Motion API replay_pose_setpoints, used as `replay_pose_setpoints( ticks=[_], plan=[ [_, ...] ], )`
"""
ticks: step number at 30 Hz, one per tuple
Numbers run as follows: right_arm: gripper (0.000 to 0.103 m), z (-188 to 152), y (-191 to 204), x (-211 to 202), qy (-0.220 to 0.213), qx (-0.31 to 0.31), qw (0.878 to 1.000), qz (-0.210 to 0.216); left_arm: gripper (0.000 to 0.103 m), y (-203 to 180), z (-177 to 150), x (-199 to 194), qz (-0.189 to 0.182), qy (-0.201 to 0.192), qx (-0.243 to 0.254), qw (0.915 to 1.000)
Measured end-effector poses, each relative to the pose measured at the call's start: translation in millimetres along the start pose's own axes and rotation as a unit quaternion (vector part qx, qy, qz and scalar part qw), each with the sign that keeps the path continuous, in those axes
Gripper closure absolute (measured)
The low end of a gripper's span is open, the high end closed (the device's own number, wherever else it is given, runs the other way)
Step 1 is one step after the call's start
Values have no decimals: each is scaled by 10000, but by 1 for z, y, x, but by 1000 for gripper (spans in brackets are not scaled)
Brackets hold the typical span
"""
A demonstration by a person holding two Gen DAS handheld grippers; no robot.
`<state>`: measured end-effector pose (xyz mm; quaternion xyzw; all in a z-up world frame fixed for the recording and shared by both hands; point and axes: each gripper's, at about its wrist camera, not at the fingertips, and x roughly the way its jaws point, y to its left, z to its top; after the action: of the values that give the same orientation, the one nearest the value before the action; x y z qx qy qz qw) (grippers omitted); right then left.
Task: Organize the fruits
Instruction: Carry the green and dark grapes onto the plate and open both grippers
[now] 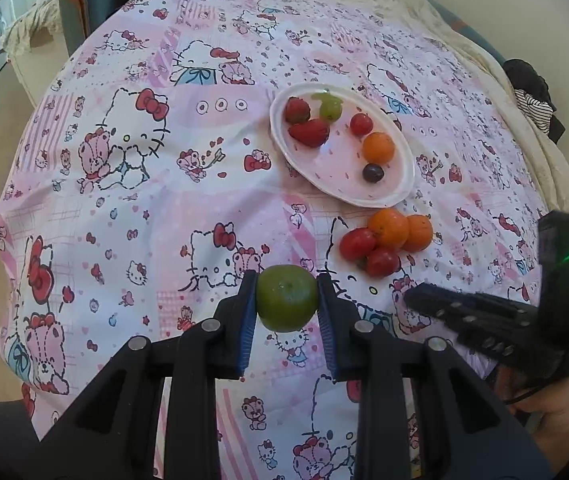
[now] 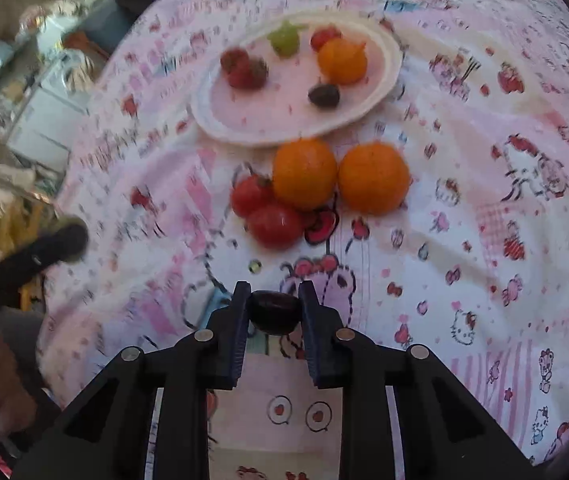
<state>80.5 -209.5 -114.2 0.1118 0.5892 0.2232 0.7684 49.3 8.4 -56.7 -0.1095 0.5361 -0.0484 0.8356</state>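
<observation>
Fruits are filling both tongs: the left gripper (image 1: 286, 306) is clamping a green citrus (image 1: 287, 298), the right gripper (image 2: 272, 307) a dark grape (image 2: 273, 311), both well short of the plate (image 1: 394, 196). Each should be easing over the loose oranges (image 2: 338, 176) and tomatoes (image 2: 264, 210) beside its near rim, releasing low on bare plate.

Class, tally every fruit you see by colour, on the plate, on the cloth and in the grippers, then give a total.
Red: 5
Orange: 3
Green: 2
Dark purple: 2
Total: 12
</observation>
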Motion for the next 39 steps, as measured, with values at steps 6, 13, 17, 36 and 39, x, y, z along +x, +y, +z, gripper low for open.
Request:
replay_pose_setpoints(
  ticks=[6,13,17,36,39],
  plan=[
    [78,9,-7,-20,-335,288,9988,213,78,4,3,-1,124,-67,-46,9999],
    [78,25,-19,-47,-667,709,9934,599,78,0,14,-19,276,-389,221,9986],
    [77,41,-24,-66,-955,731,9902,707,78,4,31,-31,363,-616,201,9972],
    [77,136,-35,-63,-1301,398,9885,660,78,-24,120,-2,588,-694,950,9913],
    [77,145,-36,-50,-1192,371,9901,641,78,-38,131,19,556,-607,1057,9910]
  ],
)
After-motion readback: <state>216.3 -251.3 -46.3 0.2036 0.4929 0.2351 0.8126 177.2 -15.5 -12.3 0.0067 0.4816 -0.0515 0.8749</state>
